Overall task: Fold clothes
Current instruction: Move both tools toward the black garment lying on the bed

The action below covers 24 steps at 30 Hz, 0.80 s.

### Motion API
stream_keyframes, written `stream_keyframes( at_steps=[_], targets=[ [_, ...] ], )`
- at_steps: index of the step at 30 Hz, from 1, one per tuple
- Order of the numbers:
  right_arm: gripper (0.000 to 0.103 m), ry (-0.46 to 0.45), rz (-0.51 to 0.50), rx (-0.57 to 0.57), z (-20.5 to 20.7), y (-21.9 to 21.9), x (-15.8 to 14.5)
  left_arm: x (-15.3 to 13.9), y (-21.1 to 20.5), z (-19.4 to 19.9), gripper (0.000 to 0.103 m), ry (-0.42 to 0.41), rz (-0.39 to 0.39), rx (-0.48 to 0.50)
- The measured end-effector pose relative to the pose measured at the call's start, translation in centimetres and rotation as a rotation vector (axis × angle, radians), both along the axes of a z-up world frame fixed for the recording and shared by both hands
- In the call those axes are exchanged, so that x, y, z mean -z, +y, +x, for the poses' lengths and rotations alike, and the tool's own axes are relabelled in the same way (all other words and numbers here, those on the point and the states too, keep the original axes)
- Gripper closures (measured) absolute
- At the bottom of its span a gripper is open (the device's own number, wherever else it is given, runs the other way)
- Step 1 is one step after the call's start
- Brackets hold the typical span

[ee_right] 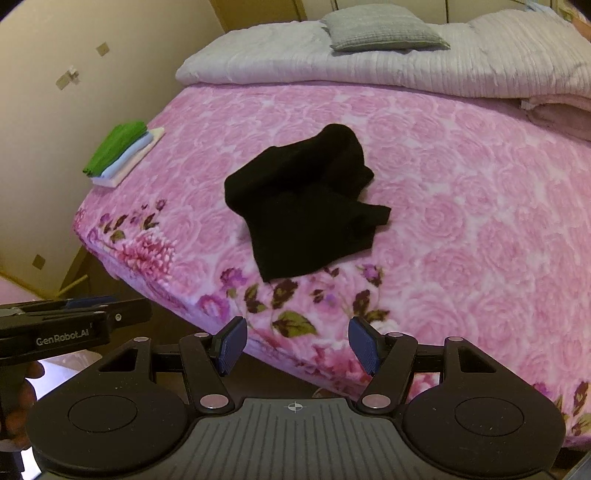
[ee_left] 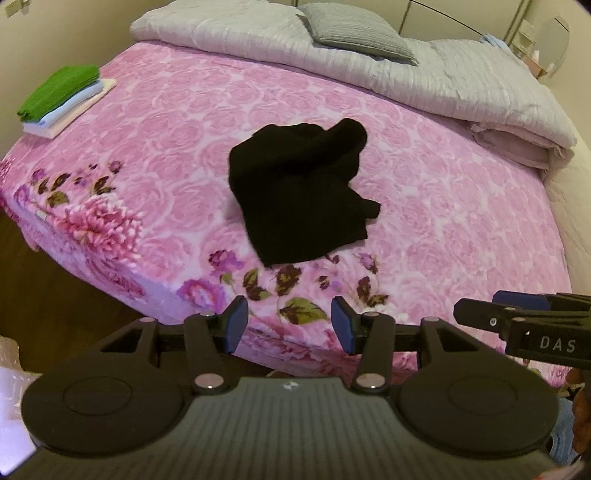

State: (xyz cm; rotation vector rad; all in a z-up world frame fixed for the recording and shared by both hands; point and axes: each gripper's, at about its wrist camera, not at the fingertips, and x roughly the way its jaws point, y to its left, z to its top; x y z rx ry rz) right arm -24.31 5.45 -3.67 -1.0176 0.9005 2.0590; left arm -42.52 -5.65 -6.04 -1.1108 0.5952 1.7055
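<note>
Left gripper (ee_left: 289,325), hand-held, hovers over the near edge of the bed w/ its two blue-padded fingers spread wide and nothing between them; right gripper (ee_right: 298,345) sits just beside it at about the same height, jaws also wide apart and empty. Each gripper shows at the edge of the other's view, side-on, so that side view doesn't reveal jaw gap. Largest thing in view is the bed, covered by a pink rose-print blanket (ee_left: 184,122) w/ darker purple flowers and green leaves along its near border. Across the far end lies a bulky pale grey quilt (ee_left: 461,81), roughly folded, w/ a pinkish layer under its right end. On top of the quilt rests a grey pillow (ee_left: 354,31). Mid-bed, slightly toward the near edge and straight ahead of both grippers, lies the black garment (ee_left: 303,188): crumpled, not folded, one bunched part rising at the back, a flatter part reaching toward the near border flowers; type of garment can't be told. It's well apart from both grippers, untouched. At the far left corner of the blanket sits a small neat stack of folded clothes (ee_left: 61,99): green on top, light blue beneath, white/cream at bottom. Beige wall to the left, dark floor below the bed edge.
</note>
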Motion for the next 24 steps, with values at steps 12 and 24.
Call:
stream_keyframes(
  at_steps=[12,24],
  targets=[
    [0.038,0.008,-0.013,-0.051,-0.6,-0.4,0.8,0.0,-1.8,-0.4,0.058,-0.002,-0.009,-0.058],
    [0.038,-0.014,-0.066,0.076,2.1,3.4,2.7,1.7,2.6,-0.9,0.058,-0.013,-0.042,0.0]
  ],
)
